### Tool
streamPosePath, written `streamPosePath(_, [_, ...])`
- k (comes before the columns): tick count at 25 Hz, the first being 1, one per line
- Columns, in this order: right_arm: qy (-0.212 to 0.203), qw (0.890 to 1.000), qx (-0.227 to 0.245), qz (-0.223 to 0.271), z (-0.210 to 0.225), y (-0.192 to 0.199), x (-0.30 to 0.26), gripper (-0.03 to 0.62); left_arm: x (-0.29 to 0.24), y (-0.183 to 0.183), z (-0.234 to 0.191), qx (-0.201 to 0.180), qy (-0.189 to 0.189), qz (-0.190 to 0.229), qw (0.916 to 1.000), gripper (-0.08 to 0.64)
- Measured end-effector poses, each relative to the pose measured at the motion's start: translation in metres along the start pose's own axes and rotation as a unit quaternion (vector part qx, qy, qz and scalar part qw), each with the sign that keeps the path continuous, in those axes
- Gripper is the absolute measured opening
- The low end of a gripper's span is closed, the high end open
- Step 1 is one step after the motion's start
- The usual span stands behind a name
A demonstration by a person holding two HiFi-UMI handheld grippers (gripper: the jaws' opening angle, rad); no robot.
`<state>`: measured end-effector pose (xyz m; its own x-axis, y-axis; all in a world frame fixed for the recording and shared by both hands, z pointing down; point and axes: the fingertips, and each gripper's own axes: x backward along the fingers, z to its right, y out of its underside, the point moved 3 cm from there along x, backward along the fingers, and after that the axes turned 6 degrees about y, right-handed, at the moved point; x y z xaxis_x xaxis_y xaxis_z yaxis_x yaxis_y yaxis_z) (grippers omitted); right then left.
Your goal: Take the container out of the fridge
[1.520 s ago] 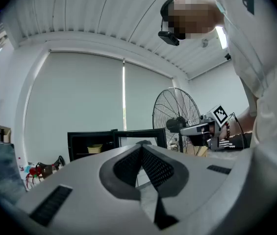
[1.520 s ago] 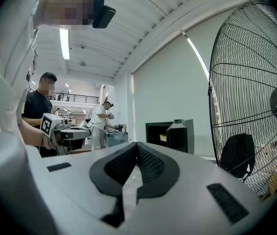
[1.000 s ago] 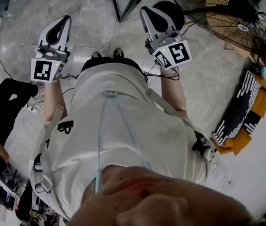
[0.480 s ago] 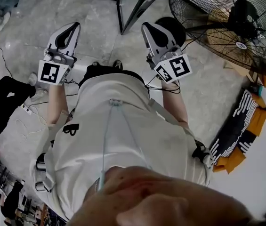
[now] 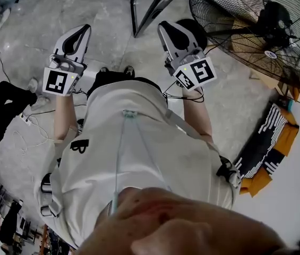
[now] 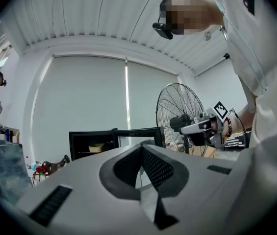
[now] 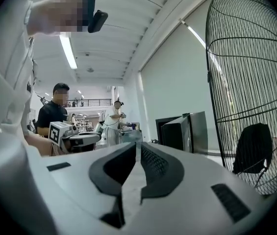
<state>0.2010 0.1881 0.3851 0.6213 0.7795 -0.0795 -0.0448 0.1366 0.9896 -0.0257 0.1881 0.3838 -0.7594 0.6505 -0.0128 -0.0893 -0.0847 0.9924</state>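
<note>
Both are held out level with nothing in them. The left gripper (image 6: 141, 148) has its jaws pinched together, and the right gripper (image 7: 137, 146) is clenched too. The yellowish container (image 6: 96, 148) sits on a shelf inside the open fridge (image 6: 74, 143), well apart from both, with a big fan (image 6: 180, 119) just to the right.

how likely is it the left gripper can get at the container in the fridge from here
Probably not yet. The fridge stands open and nothing blocks the container inside, but the left gripper is shut and looks well short of it, with floor between.
</note>
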Motion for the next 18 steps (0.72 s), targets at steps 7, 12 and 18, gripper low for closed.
streamPosePath(7, [0.004, 1.0, -0.008, -0.004, 0.0003, -0.0003, -0.005, 0.17, 0.0009, 0.0017, -0.0032, 0.005, 0.003, -0.007, 1.0, 0.009])
streamPosePath(12, [0.005, 1.0, -0.009, -0.01, -0.0043, 0.0021, -0.0059, 0.229, 0.0038, 0.0041, -0.0052, 0.006, 0.006, -0.007, 0.9999, 0.009])
streamPosePath(18, [0.034, 0.999, 0.002, -0.01, -0.001, 0.0031, -0.0056, 0.32, 0.0034, 0.0056, -0.0037, 0.01, 0.009, -0.009, 0.9999, 0.009])
